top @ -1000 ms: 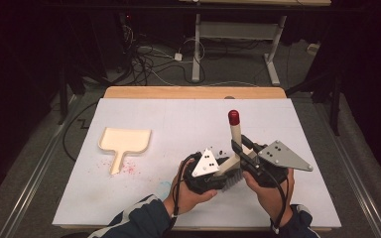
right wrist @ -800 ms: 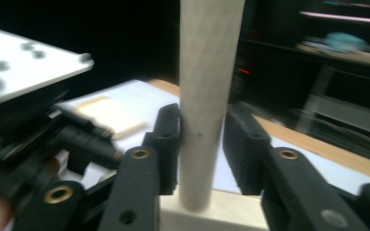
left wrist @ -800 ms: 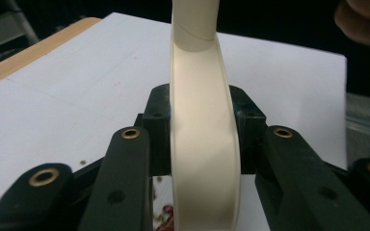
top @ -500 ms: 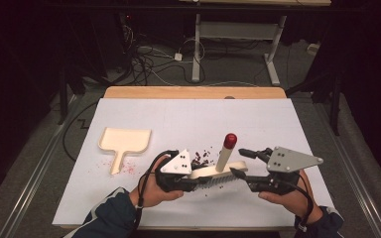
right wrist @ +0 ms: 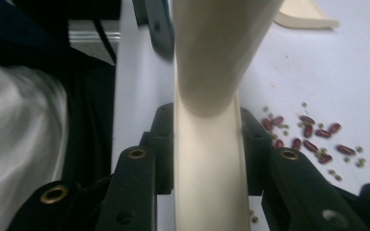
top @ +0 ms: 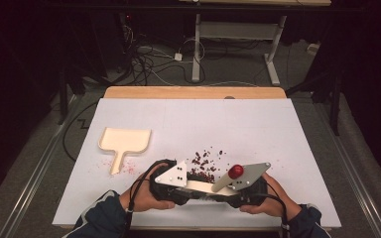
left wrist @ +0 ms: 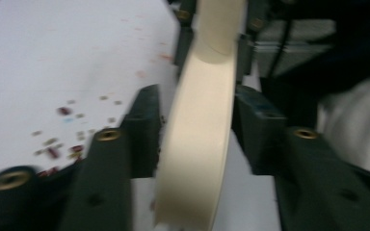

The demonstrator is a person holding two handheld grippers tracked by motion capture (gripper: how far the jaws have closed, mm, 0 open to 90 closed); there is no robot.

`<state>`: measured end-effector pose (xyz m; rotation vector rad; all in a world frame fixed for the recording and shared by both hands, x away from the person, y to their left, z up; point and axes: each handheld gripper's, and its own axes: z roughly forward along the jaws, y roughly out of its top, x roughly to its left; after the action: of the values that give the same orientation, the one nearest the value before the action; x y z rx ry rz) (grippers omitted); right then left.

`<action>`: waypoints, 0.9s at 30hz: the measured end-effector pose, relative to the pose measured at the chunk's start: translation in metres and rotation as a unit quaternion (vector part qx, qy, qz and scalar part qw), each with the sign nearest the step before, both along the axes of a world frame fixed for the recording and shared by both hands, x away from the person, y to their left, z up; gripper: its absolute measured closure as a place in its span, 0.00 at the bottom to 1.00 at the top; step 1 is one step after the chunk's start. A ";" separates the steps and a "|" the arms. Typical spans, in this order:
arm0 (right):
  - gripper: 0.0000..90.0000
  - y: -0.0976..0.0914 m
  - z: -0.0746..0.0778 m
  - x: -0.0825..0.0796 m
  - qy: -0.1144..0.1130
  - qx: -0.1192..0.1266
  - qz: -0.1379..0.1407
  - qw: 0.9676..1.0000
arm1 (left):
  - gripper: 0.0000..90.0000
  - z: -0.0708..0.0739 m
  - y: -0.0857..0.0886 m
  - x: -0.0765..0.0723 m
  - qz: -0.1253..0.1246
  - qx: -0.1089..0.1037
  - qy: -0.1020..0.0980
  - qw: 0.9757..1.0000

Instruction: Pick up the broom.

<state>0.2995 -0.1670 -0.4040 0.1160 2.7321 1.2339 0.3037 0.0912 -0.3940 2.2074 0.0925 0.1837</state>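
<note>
A white-covered desk (top: 278, 129) is seen from above, with both grippers held low at its near edge. A cream brush (top: 203, 186) with a red-tipped handle (top: 235, 171) is held between the left gripper (top: 191, 184) and the right gripper (top: 218, 191), which face each other. In the left gripper view, the fingers (left wrist: 142, 130) of the left gripper (left wrist: 195, 134) are clamped on the cream body of the brush (left wrist: 197, 144), one on each side. In the right gripper view, the fingers (right wrist: 161, 144) of the right gripper (right wrist: 204, 149) are likewise closed on the brush (right wrist: 207, 159), which runs straight away from the camera. Dark red beans (top: 206, 161) and smaller crumbs are scattered on the desk just beyond the grippers; they are also shown at the right of the right gripper view (right wrist: 313, 137). A cream dustpan (top: 124, 141) lies flat at the left of the desk, well apart from the beans, with its handle toward the near edge. Faint reddish specks (top: 129, 169) are visible beside that handle.
</note>
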 end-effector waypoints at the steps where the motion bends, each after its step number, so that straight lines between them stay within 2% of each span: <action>1: 0.75 0.000 0.000 0.001 -0.005 -0.002 -0.003 1.000 | 0.43 0.001 0.005 0.001 0.026 -0.004 -0.011 1.000; 2: 0.75 -0.002 0.001 0.002 -0.009 -0.004 -0.010 1.000 | 0.36 0.001 0.011 0.002 0.051 -0.010 -0.016 0.999; 4: 0.75 -0.007 0.004 0.005 -0.013 0.005 -0.034 0.999 | 0.32 0.000 0.027 0.003 0.097 -0.023 -0.032 0.995; 5: 0.75 -0.011 0.006 0.006 -0.013 0.011 -0.041 0.999 | 0.28 -0.001 0.035 0.003 0.119 -0.023 -0.041 0.992; 8: 0.75 -0.019 0.012 0.009 -0.023 0.020 -0.062 0.998 | 0.19 -0.012 0.058 0.002 0.179 -0.015 -0.044 0.983; 9: 0.75 -0.021 0.013 0.010 -0.027 0.023 -0.070 0.997 | 0.19 -0.018 0.067 0.000 0.195 -0.006 -0.049 0.980; 12: 0.75 -0.028 0.018 0.015 -0.040 0.031 -0.089 0.995 | 0.21 -0.030 0.086 -0.005 0.213 0.010 -0.049 0.976; 14: 0.75 -0.032 0.020 0.019 -0.044 0.037 -0.105 0.993 | 0.22 -0.035 0.098 -0.008 0.217 0.017 -0.040 0.975; 15: 0.75 -0.034 0.021 0.021 -0.045 0.041 -0.111 0.992 | 0.22 -0.036 0.104 -0.010 0.223 0.025 -0.041 0.974; 16: 0.75 -0.036 0.021 0.023 -0.049 0.042 -0.121 0.991 | 0.23 -0.037 0.110 -0.013 0.234 0.025 -0.042 0.971; 18: 0.75 -0.041 0.020 0.027 -0.058 0.041 -0.149 0.986 | 0.24 -0.038 0.122 -0.016 0.249 0.015 -0.038 0.968; 20: 0.75 -0.046 0.019 0.030 -0.070 0.035 -0.181 0.980 | 0.24 -0.041 0.132 -0.019 0.271 0.006 -0.043 0.962; 22: 0.75 -0.051 0.019 0.034 -0.075 0.034 -0.208 0.975 | 0.24 -0.046 0.139 -0.020 0.291 0.009 -0.043 0.956; 24: 0.75 -0.056 0.019 0.038 -0.079 0.033 -0.232 0.969 | 0.24 -0.050 0.144 -0.021 0.308 0.009 -0.041 0.950; 27: 0.75 -0.062 0.017 0.043 -0.090 0.026 -0.261 0.961 | 0.23 -0.051 0.146 -0.020 0.318 0.005 -0.042 0.947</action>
<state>0.3420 -0.2288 -0.3866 0.6478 2.2956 1.0930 0.2840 0.2374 -0.4452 2.1060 0.7600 0.6327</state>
